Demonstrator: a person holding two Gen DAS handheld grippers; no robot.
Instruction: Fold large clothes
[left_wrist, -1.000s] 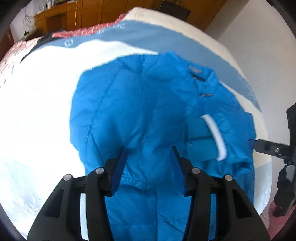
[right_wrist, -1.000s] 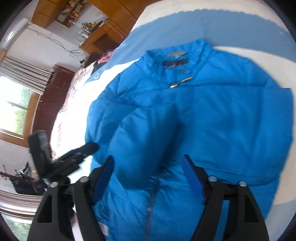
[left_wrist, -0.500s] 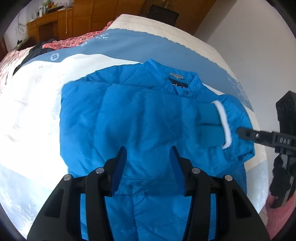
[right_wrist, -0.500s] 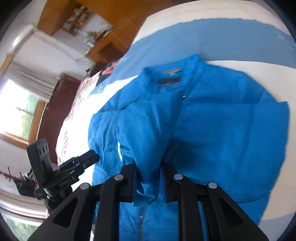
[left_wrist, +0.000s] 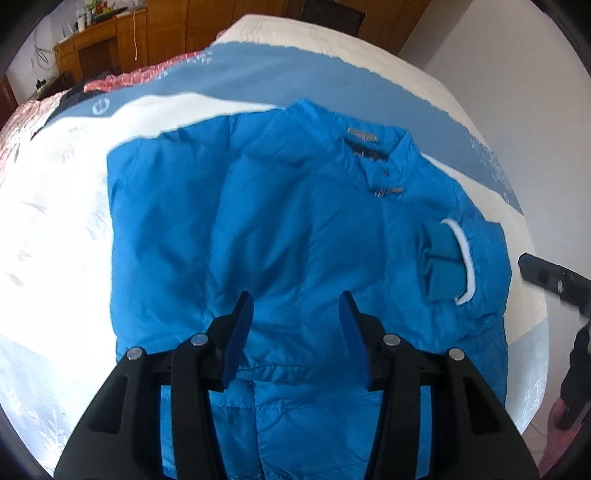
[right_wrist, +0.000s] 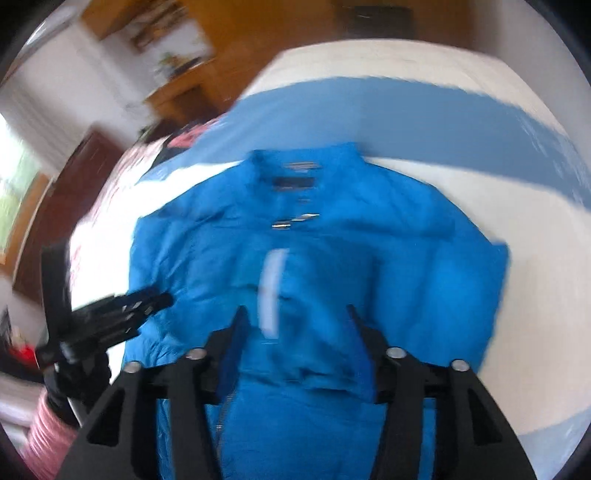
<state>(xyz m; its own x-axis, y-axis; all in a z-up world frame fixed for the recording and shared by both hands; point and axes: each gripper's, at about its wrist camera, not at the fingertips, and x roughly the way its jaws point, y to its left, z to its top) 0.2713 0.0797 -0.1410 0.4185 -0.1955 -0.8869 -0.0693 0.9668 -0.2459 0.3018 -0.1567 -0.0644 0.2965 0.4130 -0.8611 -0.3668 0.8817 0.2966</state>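
While the blue jacket (left_wrist: 295, 240) lies flat on the bed (left_wrist: 55, 236), collar far, the left tongs (left_wrist: 295, 314) hang released above its lower front, grasping nothing. Its sleeve cuff (left_wrist: 448, 264) is folded across the chest, right of them; bare cover lies left.

Right wrist view, blurred: right tongs (right_wrist: 293, 325) opening over the cuff (right_wrist: 271, 291), pads clear; bare bed (right_wrist: 535, 258) lies right.

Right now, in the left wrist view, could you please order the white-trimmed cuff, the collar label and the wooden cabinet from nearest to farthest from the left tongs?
1. White-trimmed cuff, right, on the jacket.
2. Collar label, further up.
3. Wooden cabinet, beyond the bed, upper left.
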